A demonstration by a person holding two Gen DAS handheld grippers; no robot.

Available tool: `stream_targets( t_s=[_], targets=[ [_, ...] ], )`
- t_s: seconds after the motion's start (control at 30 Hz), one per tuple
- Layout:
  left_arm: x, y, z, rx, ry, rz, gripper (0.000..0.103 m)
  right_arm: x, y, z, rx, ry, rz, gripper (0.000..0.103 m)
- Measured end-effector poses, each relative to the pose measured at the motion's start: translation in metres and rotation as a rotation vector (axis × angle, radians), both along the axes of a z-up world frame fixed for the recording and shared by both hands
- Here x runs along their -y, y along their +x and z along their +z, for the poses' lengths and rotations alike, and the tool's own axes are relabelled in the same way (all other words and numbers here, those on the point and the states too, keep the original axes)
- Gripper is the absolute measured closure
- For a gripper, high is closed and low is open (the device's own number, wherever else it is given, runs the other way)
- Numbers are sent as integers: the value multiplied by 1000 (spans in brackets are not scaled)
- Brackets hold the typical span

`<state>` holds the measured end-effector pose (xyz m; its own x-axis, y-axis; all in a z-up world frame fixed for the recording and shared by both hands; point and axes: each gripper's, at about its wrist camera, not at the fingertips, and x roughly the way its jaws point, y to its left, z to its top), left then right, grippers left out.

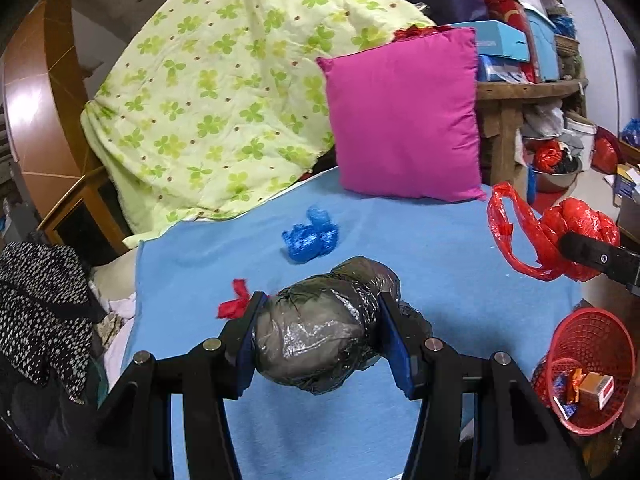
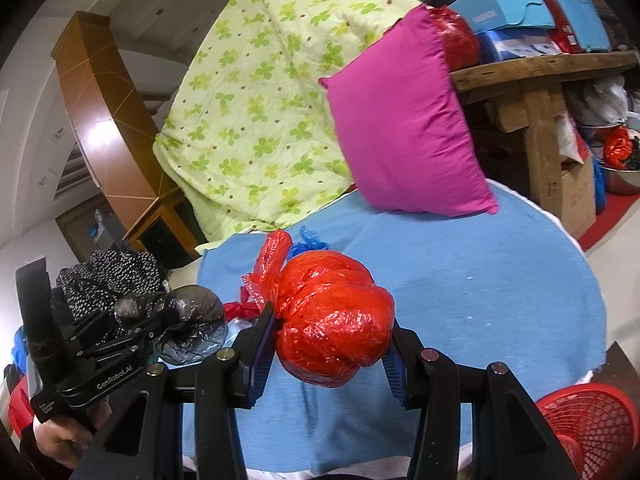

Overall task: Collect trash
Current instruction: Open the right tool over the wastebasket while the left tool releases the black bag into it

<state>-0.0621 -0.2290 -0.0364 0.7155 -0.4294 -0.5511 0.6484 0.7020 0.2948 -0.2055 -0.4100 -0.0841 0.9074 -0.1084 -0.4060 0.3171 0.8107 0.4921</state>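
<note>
Left wrist view: left tongs (image 1: 320,320) clamp a grey bag (image 1: 320,340) above the blue sheet (image 1: 440,280); right tongs (image 2: 332,340) clamp a red bag (image 2: 336,320) above it, near the basket (image 1: 592,340).

Between your left hand-held gripper's (image 1: 320,312) blue ribbed pads sits a grey bag (image 1: 320,336) of thin, crinkled, glossy plastic film, and your right hand-held gripper (image 2: 332,340) clamps a red bag (image 2: 336,320) of the same shiny wrinkled film. Under them you see a blue blanket (image 1: 400,232), matt and softly napped, with a crumpled blue plastic wad (image 1: 310,236) on it. You also have a smooth magenta cloth pillow (image 1: 404,120), a puckered printed cotton quilt (image 1: 208,100), rough bare wood on the bench (image 2: 540,68), and a red basket (image 1: 592,352) of moulded plastic mesh.
</note>
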Motion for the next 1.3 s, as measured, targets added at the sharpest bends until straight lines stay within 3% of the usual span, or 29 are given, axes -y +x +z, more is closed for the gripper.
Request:
stream_targets(
  t_s=[0.5, 0.73, 1.1, 1.3],
  targets=[
    [45, -35, -4, -32, 12, -157, 47, 35, -60, -7, -33, 15, -115, 52],
    [61, -49, -7, -91, 0, -238, 47, 49, -89, -15, -56, 34, -161, 52],
    [95, -77, -35, -357, -1, -435, 46, 61, -142, -38, -177, 28, -228, 51],
    [132, -104, -65, -492, 75, -538, 46, 76, -172, -68, -274, 77, -285, 51]
  ],
)
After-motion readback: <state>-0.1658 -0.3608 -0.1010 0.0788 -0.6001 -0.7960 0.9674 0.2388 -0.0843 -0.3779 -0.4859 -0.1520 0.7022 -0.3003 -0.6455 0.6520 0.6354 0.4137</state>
